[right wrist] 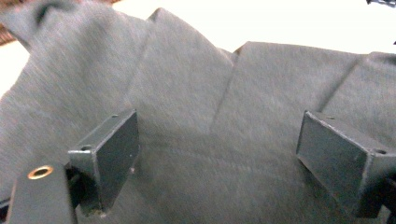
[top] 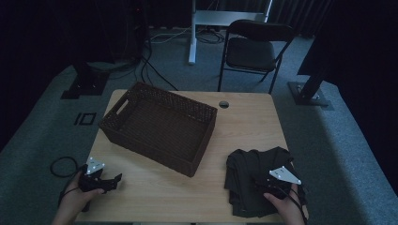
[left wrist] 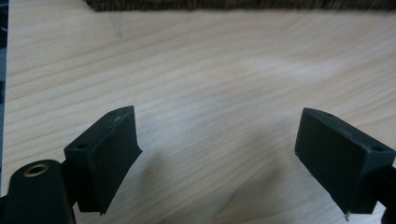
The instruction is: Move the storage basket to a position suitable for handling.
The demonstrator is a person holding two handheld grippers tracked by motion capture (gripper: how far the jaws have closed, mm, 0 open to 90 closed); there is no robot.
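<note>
Dark folded garment (top: 256, 180) lies right of wicker basket (top: 159, 126) on tabletop (top: 244, 126); right gripper (right wrist: 217, 154) poised over it, jaws wide, gripping nothing, likely for pickup; left gripper (left wrist: 217, 158) wide, empty, parked below basket's left corner

Dark garment (top: 256, 180): the right gripper (top: 270, 185) and hand are covering its near part; folds are blending together in the dim high view, so its kind is staying unclear. In the right gripper view its cloth (right wrist: 201, 93) is blurring and running off three edges. Woven basket (left wrist: 233, 4): only a blurred strip is showing at the top edge of the left gripper view. Bench (top: 155, 206): its near edge is running out of the bottom of the high view.
</note>
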